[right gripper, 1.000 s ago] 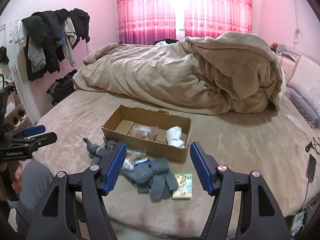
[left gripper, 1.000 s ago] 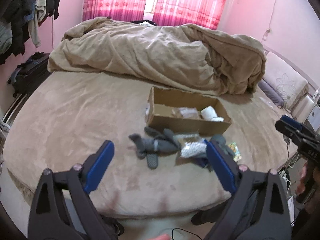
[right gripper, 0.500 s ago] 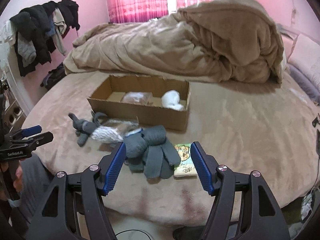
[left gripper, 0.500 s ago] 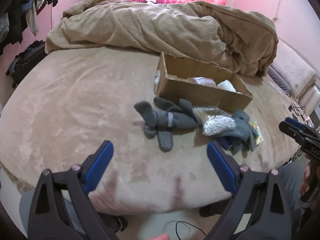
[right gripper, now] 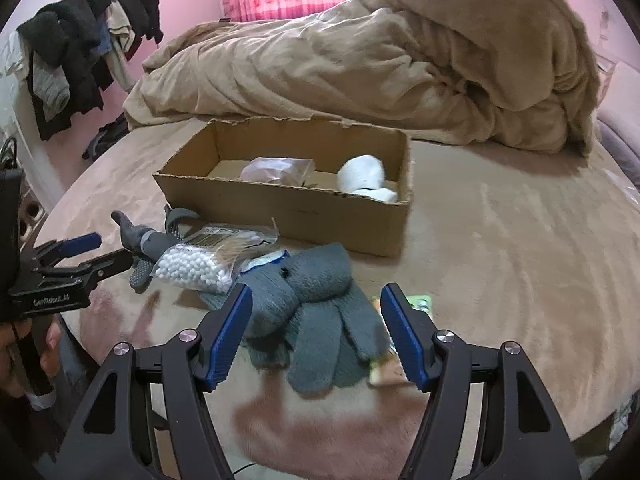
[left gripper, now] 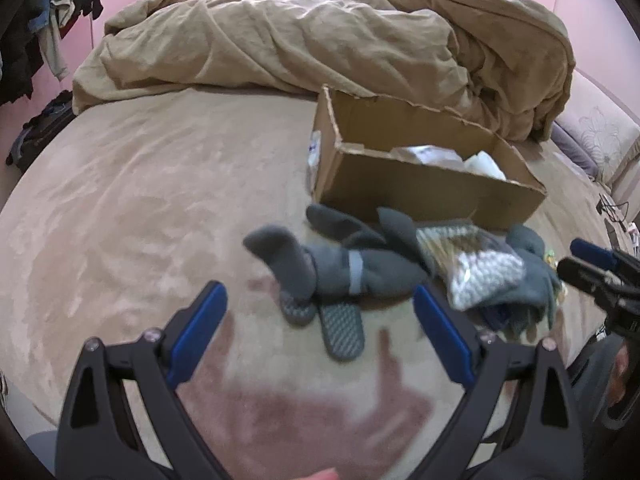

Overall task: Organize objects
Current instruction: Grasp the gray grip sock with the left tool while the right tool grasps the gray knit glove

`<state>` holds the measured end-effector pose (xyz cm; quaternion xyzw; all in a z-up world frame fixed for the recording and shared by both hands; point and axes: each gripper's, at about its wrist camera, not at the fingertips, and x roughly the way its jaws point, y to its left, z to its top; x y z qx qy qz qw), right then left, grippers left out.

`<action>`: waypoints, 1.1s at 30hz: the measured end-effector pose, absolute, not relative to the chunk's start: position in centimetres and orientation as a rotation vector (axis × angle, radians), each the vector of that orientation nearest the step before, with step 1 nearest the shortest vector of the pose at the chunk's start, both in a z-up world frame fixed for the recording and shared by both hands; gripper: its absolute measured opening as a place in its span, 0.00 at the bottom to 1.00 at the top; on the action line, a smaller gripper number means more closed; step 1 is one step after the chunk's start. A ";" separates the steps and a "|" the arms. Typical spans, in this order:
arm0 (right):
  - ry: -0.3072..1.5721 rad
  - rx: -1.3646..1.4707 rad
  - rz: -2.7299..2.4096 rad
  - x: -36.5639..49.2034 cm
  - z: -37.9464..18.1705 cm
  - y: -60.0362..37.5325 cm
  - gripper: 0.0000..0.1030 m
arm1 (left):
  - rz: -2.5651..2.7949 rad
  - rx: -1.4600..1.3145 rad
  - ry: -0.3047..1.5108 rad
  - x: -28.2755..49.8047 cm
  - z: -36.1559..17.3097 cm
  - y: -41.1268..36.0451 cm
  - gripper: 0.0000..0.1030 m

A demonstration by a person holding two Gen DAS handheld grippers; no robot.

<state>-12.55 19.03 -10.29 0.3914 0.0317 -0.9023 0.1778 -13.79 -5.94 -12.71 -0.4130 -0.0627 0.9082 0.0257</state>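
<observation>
An open cardboard box (left gripper: pixel 420 188) (right gripper: pixel 288 208) sits on the bed with a clear bag (right gripper: pixel 276 168) and white socks (right gripper: pixel 366 174) inside. In front of it lie dark grey grip socks (left gripper: pixel 320 272), a bag of white balls (left gripper: pixel 484 276) (right gripper: pixel 196 268), grey knit gloves (right gripper: pixel 316 312) (left gripper: pixel 528 276) and a small colourful packet (right gripper: pixel 420 304). My left gripper (left gripper: pixel 320 320) is open just short of the grip socks. My right gripper (right gripper: pixel 316 320) is open, its jaws on either side of the gloves, not touching them.
A rumpled tan duvet (left gripper: pixel 320 40) (right gripper: pixel 380 60) fills the far side of the bed behind the box. Clothes (right gripper: pixel 80 48) hang on a rack at the left wall. A pillow (left gripper: pixel 596 140) lies at the right.
Both grippers have moved forward and down toward the pile in front of the box. The socks and gloves now lie close between the open jaws. Nothing on the bed has moved.
</observation>
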 end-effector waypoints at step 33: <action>0.067 1.164 -2.458 -14.7 -13.0 17.4 0.40 | 2.682 -1.277 -0.359 -15.4 -14.1 -5.1 0.40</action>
